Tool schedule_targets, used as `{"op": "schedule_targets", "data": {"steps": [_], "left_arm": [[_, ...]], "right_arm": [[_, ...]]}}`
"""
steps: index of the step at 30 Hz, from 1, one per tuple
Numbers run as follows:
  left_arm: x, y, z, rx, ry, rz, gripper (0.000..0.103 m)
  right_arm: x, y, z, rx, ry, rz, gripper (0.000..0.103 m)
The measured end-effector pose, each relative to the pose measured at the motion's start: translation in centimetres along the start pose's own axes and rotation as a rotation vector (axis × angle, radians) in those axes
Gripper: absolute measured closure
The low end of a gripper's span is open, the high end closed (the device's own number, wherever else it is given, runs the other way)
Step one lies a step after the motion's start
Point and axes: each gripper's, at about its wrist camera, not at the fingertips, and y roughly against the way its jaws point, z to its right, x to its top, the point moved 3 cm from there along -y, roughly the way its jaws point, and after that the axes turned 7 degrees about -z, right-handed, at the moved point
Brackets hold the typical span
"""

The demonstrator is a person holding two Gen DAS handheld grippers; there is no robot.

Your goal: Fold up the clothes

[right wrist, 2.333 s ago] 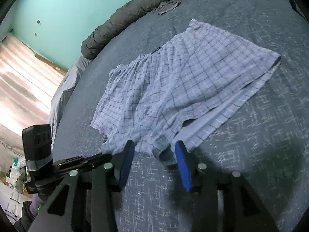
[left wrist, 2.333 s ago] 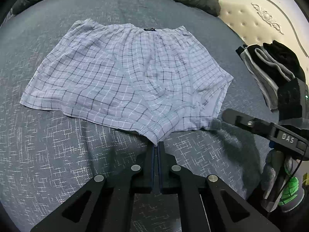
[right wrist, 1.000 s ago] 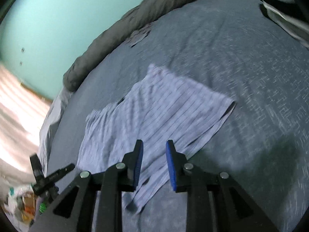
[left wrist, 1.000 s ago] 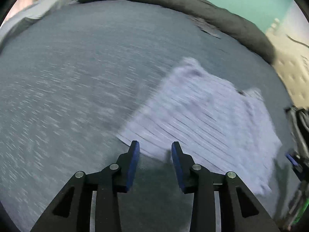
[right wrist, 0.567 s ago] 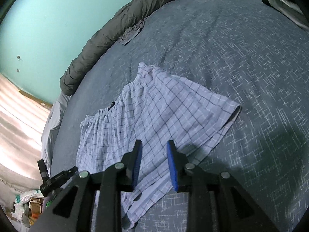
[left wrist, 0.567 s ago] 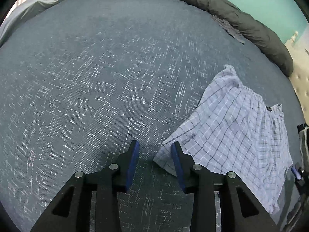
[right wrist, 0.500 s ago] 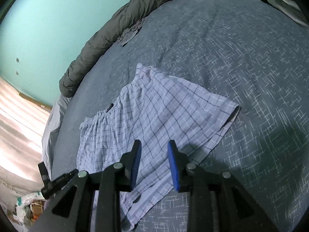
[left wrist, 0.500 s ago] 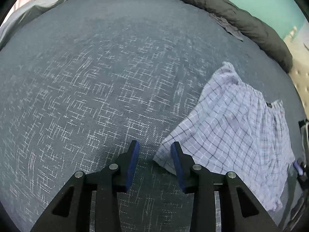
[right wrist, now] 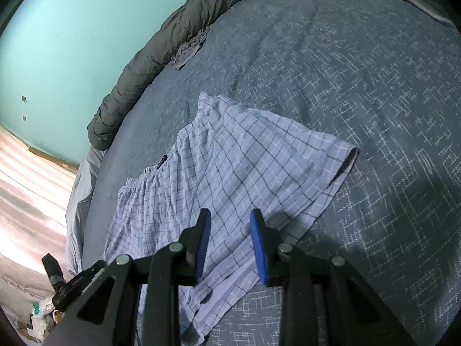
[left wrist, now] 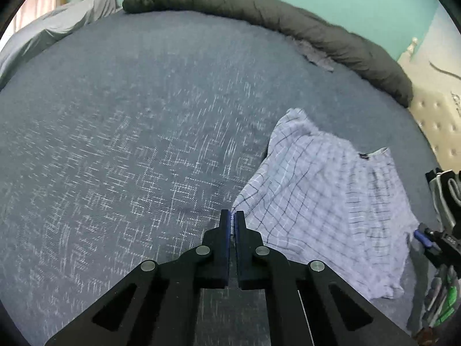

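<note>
Light checked boxer shorts lie on the blue-grey bedspread. My left gripper is shut on the hem corner of one leg, and the cloth rises toward it there. In the right wrist view the shorts spread flat, with the other leg opening at the right. My right gripper is open just above the shorts' lower hem, with cloth showing between its blue pads. It holds nothing.
A rolled dark duvet lines the far edge of the bed, with a small grey cloth next to it. A stack of folded dark and grey clothes sits at the right, near the cream headboard.
My left gripper has shut on the shorts' leg corner; half a second ago it was open around it. My right gripper has opened slightly wider over the lower hem.
</note>
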Motion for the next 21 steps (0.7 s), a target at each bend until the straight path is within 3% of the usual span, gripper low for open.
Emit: {"op": "schedule_targets", "data": {"steps": [8, 15, 21], "left_arm": [[0.8, -0.5, 0.4, -0.07, 0.054, -0.006, 0.1], [2.5, 1.2, 6.9, -0.101, -0.037, 0.05, 0.1], [5.1, 2.0, 16.6, -0.157, -0.15, 0.045, 0.1]], "right_arm": [[0.3, 0.9, 0.3, 0.002, -0.016, 0.035, 0.075], [0.9, 2.7, 1.6, -0.016, -0.041, 0.08, 0.074], [1.1, 4.6, 3.1, -0.004, -0.069, 0.112, 0.067]]}}
